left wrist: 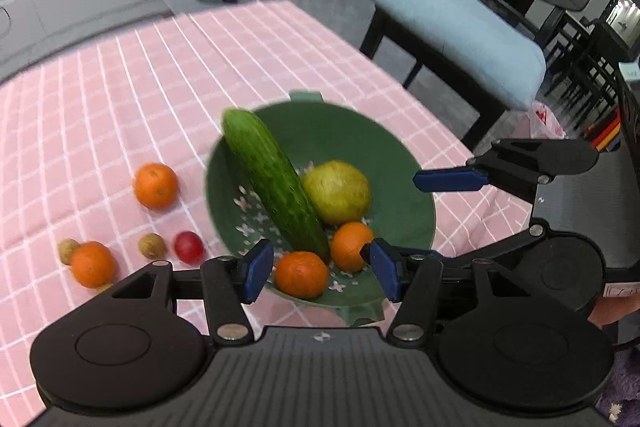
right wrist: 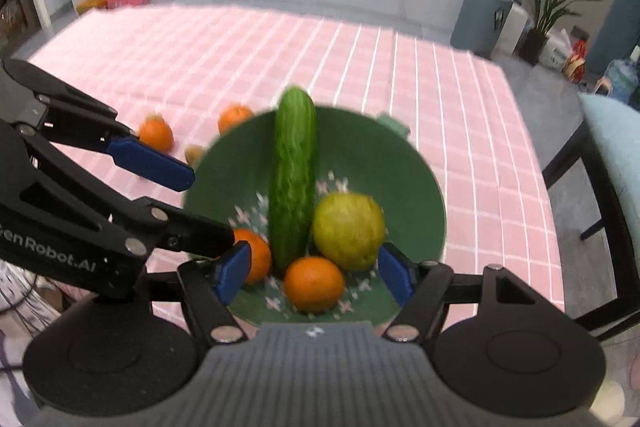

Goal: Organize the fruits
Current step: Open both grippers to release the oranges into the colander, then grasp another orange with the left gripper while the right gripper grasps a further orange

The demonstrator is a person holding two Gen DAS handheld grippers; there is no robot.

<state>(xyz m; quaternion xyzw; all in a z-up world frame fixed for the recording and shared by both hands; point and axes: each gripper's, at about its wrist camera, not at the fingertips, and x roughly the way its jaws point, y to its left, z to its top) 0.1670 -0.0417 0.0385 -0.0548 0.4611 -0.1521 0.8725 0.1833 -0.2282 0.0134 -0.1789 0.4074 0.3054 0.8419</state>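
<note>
On the surface covered by a pink cloth with white grid lines [left wrist: 120,99], the loose fruit lies to the left of the bowl. Farthest left in the left wrist view sit a small tan round fruit [left wrist: 67,251] and, touching it, an orange mandarin [left wrist: 93,264]. Next come a second small tan round fruit [left wrist: 151,245] and a small red round fruit [left wrist: 188,247] just beside it, with another orange mandarin [left wrist: 155,185] farther back.

The round green bowl with a white flower pattern inside [left wrist: 400,163] comes next. A long green cucumber [left wrist: 276,183] leans in it, its far end up over the rim. To its right rests a yellow-green round fruit [left wrist: 336,191], touching the cucumber. At the near side of the bowl lie two orange mandarins [left wrist: 301,275] [left wrist: 350,246].

The left tongs [left wrist: 322,271], with blue pads, hang over the bowl's near rim, spread wide and holding nothing. The right tongs [right wrist: 314,273] hover over the same near rim, likewise parted and empty, and show at the far right of the left wrist view with one blue finger [left wrist: 450,179] over the bowl's right edge.

Beyond the surface to the right stands a dark chair with a pale blue cushion [left wrist: 460,35].
</note>
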